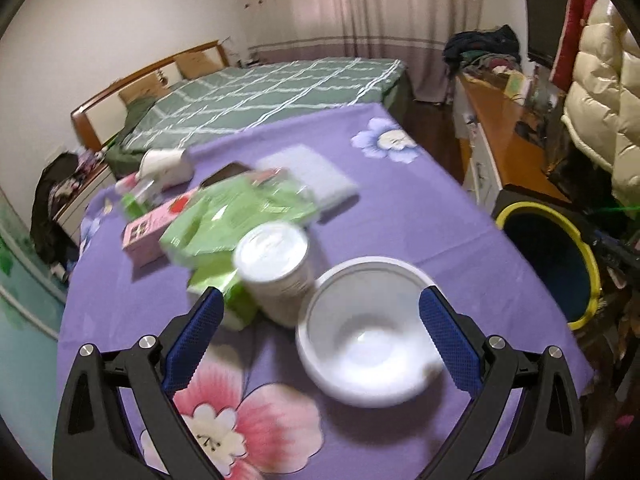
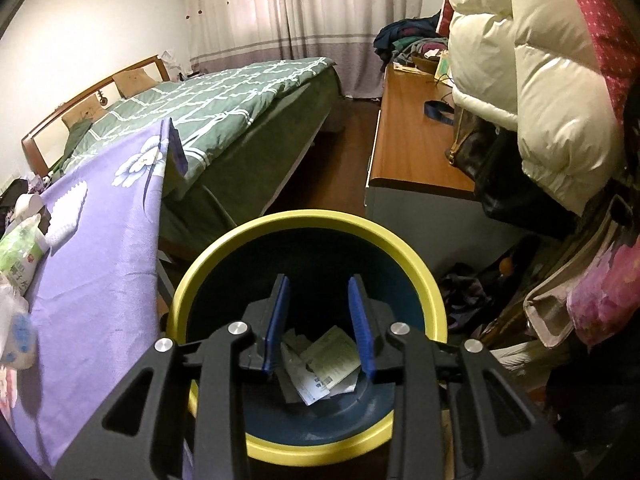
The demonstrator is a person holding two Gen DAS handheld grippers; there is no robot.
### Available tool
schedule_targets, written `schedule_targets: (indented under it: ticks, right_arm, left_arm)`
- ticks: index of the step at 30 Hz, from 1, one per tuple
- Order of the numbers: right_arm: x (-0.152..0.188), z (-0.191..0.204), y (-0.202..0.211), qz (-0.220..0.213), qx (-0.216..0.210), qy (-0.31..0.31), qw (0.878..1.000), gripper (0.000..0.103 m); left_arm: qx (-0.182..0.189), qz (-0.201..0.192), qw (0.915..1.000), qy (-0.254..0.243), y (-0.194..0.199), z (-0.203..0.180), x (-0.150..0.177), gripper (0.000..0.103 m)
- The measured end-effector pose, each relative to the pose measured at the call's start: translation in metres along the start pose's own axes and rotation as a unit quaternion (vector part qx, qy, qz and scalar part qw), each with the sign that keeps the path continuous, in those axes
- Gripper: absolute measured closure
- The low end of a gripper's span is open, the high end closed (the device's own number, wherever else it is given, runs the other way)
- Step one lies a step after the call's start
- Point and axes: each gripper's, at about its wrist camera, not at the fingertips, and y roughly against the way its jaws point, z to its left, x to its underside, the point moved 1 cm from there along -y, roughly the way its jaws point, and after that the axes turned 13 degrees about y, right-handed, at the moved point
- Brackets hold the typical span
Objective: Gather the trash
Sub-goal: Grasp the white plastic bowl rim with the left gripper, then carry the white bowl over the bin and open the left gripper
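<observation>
Item one: my left claw [image 1: 320,320], jaws wide apart, holding nothing, over the purple-clothed counter [image 1: 420,200]. A white bowl [image 1: 370,332] lies between its fingers, untouched; beside it stand a white tub [image 1: 276,268] and green packets [image 1: 236,216].

Item two: my right claw [image 2: 319,320], jaws partly apart and empty, above the yellow-rimmed bin [image 2: 304,220]. Paper scraps [image 2: 324,364], the collected trash, lie at the bin's bottom.
</observation>
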Motion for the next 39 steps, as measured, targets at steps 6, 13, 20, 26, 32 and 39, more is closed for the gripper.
schedule_targets:
  ticks: [6,13,20,26,32,39]
  right_arm:
    - [0.001,-0.003,0.002,-0.002,-0.003,-0.004,1.000,0.073]
    - [0.001,0.000,0.004,-0.005,-0.013,-0.001,1.000,0.072]
    - [0.001,0.003,0.003,-0.006,-0.019,-0.001,1.000,0.069]
    - [0.003,0.003,0.000,0.001,-0.019,-0.005,1.000,0.068]
    - [0.005,0.004,-0.004,0.006,-0.024,-0.009,1.000,0.068]
    - [0.006,0.000,-0.007,0.007,-0.026,-0.012,1.000,0.068]
  left_arm:
    - [0.031,0.008,0.9995,0.000,0.013,-0.001,0.005,0.006]
    - [0.074,0.051,0.9959,-0.011,0.008,-0.001,0.043,0.006]
    - [0.065,0.084,0.9940,0.025,-0.030,-0.001,0.049,0.006]
    - [0.057,0.075,0.9949,0.035,-0.045,-0.004,0.042,0.006]
    - [0.054,0.062,0.9964,0.022,-0.049,-0.013,0.036,0.010]
    - [0.047,0.055,0.9973,0.008,-0.050,-0.017,0.030,0.020]
